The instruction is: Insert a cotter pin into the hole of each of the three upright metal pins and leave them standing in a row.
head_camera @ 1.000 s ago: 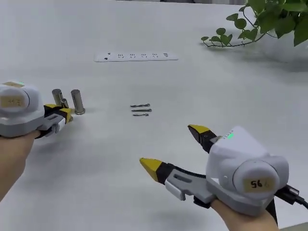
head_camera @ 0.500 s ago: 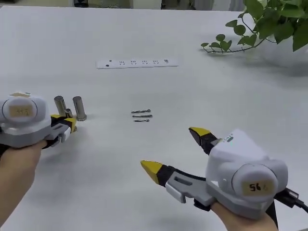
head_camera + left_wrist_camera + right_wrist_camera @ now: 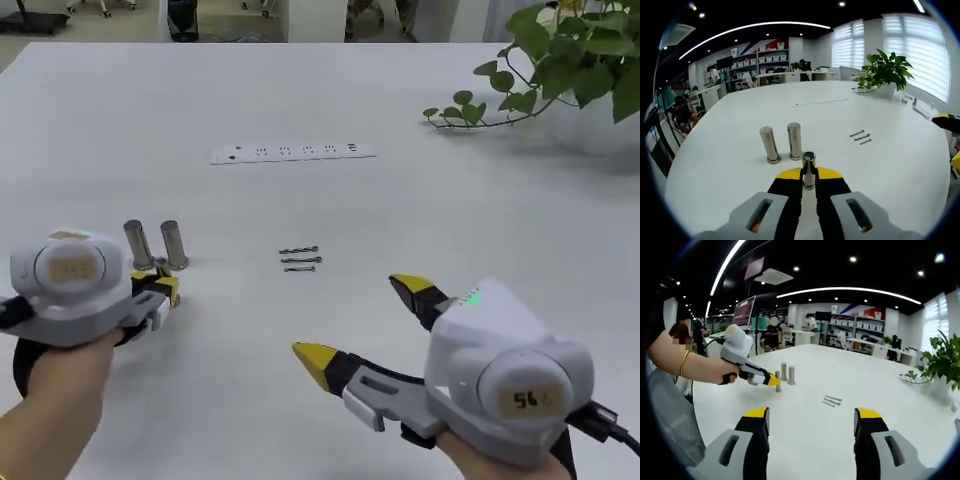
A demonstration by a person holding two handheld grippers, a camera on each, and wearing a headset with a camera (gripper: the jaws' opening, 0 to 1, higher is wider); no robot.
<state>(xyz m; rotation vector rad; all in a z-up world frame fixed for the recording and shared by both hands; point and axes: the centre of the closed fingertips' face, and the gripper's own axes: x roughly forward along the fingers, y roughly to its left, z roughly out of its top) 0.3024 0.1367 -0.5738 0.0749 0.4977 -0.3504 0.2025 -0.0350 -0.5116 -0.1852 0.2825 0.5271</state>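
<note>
White table (image 3: 420, 200), left gripper's (image 3: 809, 176) metal pin (image 3: 808, 165) now farther from two standing pins (image 3: 794, 141)

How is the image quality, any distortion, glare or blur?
Head view: soft even light, faint shadows, cotter pins small but sharp. Left gripper view: fisheye curves the table edge; metal pin in the left tool shows bright highlights. Right gripper view: dark ceiling, glaring lamps.

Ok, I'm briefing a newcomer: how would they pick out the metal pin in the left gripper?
On the table, go from the power strip toward the person's left, to a cluster of metal pins. The held pin is the nearest, clamped between the left gripper's yellow-tipped jaws; the left neighbour and right neighbour stand free.
</note>
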